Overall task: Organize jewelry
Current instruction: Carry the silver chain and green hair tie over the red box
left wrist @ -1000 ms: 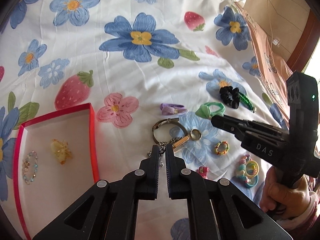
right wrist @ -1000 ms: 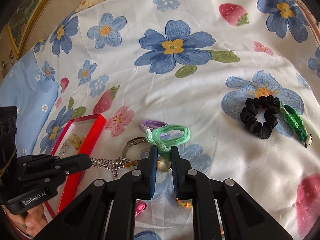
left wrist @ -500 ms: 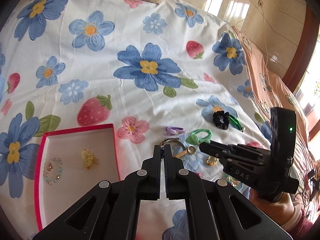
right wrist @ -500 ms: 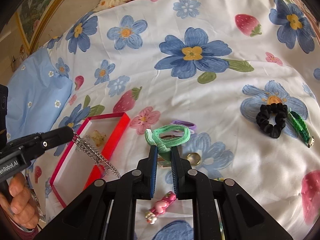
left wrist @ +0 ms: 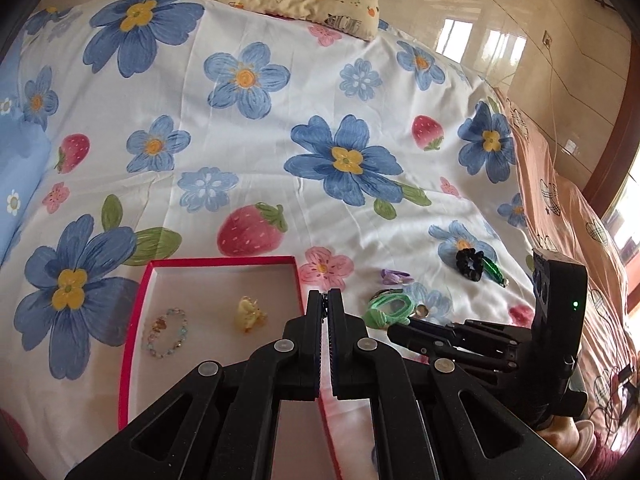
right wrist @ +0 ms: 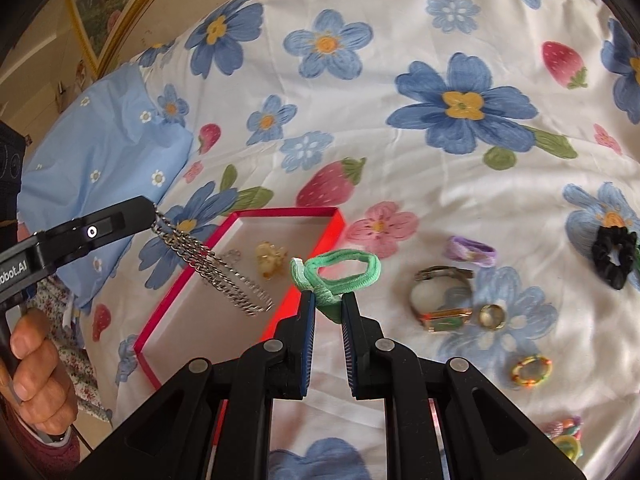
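Right wrist view's got the left gripper (right wrist: 154, 210) clamped on a dangling silver metal chain (right wrist: 216, 272) over the red-rimmed shallow box (right wrist: 240, 220), while the right gripper (right wrist: 326, 298) pinches a green fabric hair tie (right wrist: 340, 270) just beside it.

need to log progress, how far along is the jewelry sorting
Done: bead bracelet and yellow charm lie in the red box. In hand: left gripper holds a silver chain, right gripper a green hair tie. Left: watch, ring, scrunchie, others.

Floral bedsheet (left wrist: 248, 152) covers a bed beside glossy beige floor tiles (left wrist: 532, 32) catching window light
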A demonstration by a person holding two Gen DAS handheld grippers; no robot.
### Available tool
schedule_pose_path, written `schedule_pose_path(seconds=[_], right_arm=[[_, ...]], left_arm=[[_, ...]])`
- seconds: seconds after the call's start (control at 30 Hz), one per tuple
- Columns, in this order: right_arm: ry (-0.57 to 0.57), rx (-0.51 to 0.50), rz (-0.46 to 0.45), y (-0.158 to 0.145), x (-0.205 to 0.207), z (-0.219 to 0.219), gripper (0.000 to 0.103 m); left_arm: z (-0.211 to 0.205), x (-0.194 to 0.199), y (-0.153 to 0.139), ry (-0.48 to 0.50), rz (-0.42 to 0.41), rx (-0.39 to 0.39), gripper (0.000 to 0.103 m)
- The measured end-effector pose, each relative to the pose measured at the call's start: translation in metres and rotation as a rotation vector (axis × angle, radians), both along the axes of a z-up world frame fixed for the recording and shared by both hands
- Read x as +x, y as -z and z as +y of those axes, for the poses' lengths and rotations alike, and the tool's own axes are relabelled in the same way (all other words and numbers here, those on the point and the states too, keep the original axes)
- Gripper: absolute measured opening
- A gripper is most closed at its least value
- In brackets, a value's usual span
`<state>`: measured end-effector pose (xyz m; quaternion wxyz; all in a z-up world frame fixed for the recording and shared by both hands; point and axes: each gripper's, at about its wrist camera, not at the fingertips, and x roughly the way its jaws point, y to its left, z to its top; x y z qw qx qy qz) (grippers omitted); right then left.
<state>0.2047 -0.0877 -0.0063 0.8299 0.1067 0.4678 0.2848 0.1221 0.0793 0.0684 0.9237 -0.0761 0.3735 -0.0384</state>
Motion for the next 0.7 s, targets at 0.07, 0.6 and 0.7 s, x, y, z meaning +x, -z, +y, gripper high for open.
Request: schedule_pose_path(seconds=[0.07, 0.6, 0.7], right_arm=[[-0.023, 0.003, -0.001, -0.001, -0.002, 0.012, 0.013], [-0.185, -0.013, 0.069, 0.025, 0.001, 0.1, 0.013], [-0.197, -0.025, 0.088, 0.035, 0.005, 0.11, 0.013]], left_arm=[[0.009, -0.001, 0.001, -0.019, 0.005, -0.001, 0.001], [0.066, 0.019, 0.038, -0.149, 0.089, -0.031, 0.001], [0.075, 0.026, 0.05, -0.169, 0.113, -0.041, 0.001]])
